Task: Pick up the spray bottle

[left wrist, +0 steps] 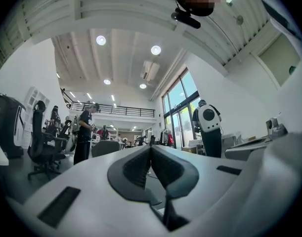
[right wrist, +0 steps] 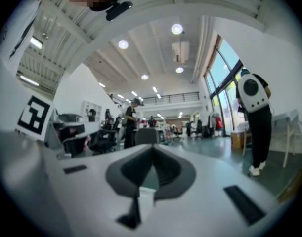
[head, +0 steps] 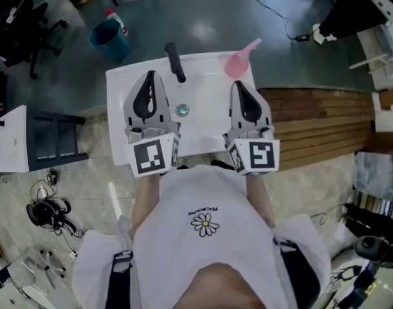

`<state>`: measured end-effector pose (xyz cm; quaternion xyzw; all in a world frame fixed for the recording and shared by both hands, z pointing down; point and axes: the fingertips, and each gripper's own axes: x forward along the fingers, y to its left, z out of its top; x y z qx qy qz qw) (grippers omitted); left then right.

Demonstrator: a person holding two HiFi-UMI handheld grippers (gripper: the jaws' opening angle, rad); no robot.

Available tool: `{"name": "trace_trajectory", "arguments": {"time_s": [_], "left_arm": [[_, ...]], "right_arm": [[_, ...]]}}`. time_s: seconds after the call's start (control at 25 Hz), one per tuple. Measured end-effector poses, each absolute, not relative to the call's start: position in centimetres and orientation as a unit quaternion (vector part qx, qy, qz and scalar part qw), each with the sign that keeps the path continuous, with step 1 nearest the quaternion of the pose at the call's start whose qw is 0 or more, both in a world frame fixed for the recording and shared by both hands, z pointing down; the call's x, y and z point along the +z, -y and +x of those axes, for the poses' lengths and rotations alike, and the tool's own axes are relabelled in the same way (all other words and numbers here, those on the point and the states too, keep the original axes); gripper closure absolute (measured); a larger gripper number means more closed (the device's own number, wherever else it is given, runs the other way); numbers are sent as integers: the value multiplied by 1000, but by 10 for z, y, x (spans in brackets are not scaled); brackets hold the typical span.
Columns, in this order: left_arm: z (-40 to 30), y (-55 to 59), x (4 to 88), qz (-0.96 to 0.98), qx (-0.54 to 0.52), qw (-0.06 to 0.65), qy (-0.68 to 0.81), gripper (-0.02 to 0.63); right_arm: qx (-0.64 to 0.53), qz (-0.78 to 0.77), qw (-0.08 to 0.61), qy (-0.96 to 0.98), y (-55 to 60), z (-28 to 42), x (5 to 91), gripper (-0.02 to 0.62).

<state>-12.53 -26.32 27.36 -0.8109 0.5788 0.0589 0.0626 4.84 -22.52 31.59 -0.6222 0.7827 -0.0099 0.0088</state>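
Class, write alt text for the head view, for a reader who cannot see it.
Seen from above, a person holds the left gripper and right gripper, both shut, over a white sink. A pink spray bottle sits at its far right corner, right of the black faucet.

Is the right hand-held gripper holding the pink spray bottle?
No, the spray bottle sits on the sink's far corner, apart from the right hand-held gripper.

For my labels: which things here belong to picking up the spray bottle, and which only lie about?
For the job: pink spray bottle, left tongs, right tongs, both shut and empty.
Lying about: white sink, black faucet, blue bucket, wooden boards.
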Motion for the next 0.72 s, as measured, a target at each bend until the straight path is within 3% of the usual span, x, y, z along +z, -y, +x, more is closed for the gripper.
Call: {"name": "trace_trajectory", "arguments": {"time_s": [0.36, 0.56, 0.72], "left_arm": [[-64, 279, 275, -845, 23, 71, -530, 584], [-29, 300, 274, -867, 18, 65, -494, 530], [4, 313, 278, -893, 8, 54, -447, 435]], "right_arm": [[-29, -642, 17, -766, 224, 84, 325, 565], [-41, -654, 18, -755, 221, 103, 333, 565], [-52, -668, 16, -742, 213, 117, 339, 565]]}}
